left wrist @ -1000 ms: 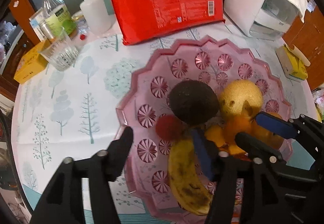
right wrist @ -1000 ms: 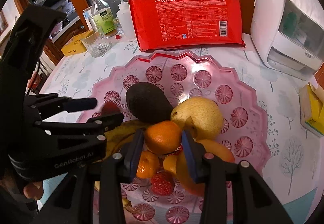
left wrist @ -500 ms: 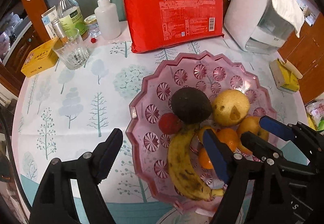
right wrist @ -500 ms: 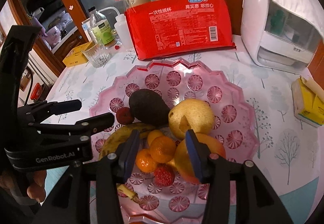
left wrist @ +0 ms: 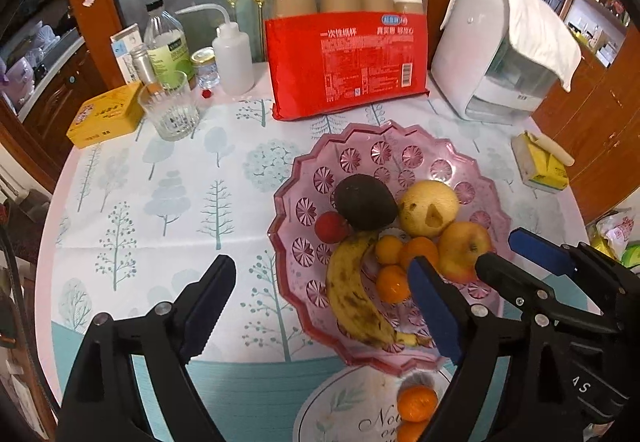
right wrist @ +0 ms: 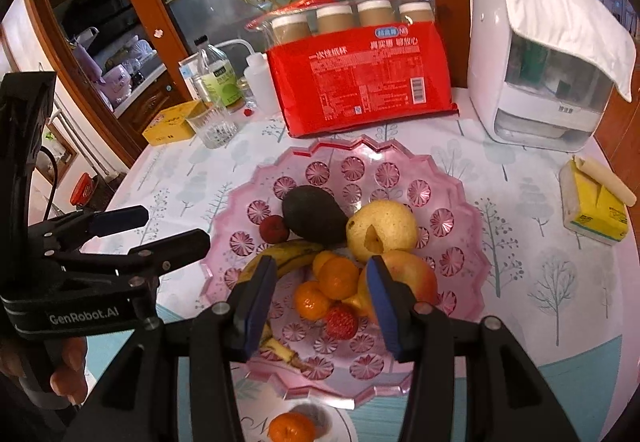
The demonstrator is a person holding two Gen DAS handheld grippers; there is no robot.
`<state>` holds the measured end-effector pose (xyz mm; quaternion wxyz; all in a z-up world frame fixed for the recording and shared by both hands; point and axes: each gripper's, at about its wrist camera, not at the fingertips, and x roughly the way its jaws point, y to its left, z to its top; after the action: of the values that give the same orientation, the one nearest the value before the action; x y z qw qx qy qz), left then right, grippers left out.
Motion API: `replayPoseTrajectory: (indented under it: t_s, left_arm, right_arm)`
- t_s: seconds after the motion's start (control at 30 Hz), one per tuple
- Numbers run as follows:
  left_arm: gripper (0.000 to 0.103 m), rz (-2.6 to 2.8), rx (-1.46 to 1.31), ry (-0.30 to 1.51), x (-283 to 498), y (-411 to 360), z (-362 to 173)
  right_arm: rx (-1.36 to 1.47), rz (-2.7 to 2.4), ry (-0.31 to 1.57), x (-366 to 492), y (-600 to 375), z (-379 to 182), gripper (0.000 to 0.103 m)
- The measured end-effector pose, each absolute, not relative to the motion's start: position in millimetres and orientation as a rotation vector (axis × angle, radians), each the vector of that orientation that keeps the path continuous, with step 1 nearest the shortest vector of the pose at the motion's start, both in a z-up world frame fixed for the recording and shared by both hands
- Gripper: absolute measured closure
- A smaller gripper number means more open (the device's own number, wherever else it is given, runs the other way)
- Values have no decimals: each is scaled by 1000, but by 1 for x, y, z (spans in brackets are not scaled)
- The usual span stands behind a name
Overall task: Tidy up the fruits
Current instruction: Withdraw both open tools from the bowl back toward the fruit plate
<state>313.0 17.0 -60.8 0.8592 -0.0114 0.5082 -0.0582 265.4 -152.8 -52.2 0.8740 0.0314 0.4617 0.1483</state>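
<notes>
A pink cut-glass fruit bowl [right wrist: 448,178] sits on the counter [left wrist: 168,202], which is covered by a cloth printed with pale trees. In the right wrist view the fruit is gathered in the bowl's near half: a dark avocado [right wrist: 312,216] toward 10 o'clock from the bowl's centre, a small red fruit [right wrist: 274,228] touching its left side, a yellow pear [right wrist: 382,230] just to its right with a brown scar facing the camera, and a red-yellow apple [right wrist: 416,274] in front of the pear. A spotted banana [right wrist: 280,256] curves along the 8 o'clock side. Three small oranges [right wrist: 338,278] cluster between banana and apple, with a strawberry [right wrist: 341,323] just in front of them.

The right gripper [right wrist: 322,302] hovers above the near part of the bowl, its jaws released and apart, framing the oranges and the strawberry without touching any fruit. The left gripper [left wrist: 320,306] is also released, jaws spread wide; one finger hangs over the bare cloth at 9 o'clock of the bowl, the other over the bowl's near rim beside the banana [left wrist: 356,294]. It grasps nothing.

At 6 o'clock, just outside the bowl, a white plate [right wrist: 340,422] carries another orange [right wrist: 291,428].

Behind the bowl at 12 o'clock stands a red pack of paper cups [right wrist: 364,78]. At 2 o'clock is a white appliance [right wrist: 532,54] draped with a cloth, and at 3 o'clock a yellow carton [right wrist: 592,210]. At 10 o'clock are a drinking glass [right wrist: 212,126], a yellow box [right wrist: 172,126], a squeeze bottle [left wrist: 232,58] and a green-labelled bottle [left wrist: 166,46].
</notes>
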Motion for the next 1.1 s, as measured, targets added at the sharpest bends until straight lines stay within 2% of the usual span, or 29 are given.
replayPoseTrajectory:
  t_s: [0.53, 0.9, 1.1]
  left_arm:
    - [16, -137, -46, 965, 243, 12, -3]
    - [15, -135, -55, 925, 207, 1, 9]
    - [13, -139, -69, 933, 191, -8, -5]
  right_arm:
    - [76, 321, 885, 207, -163, -6, 55]
    - [72, 348, 884, 178, -176, 0, 55]
    - [67, 364, 899, 168, -185, -7, 55]
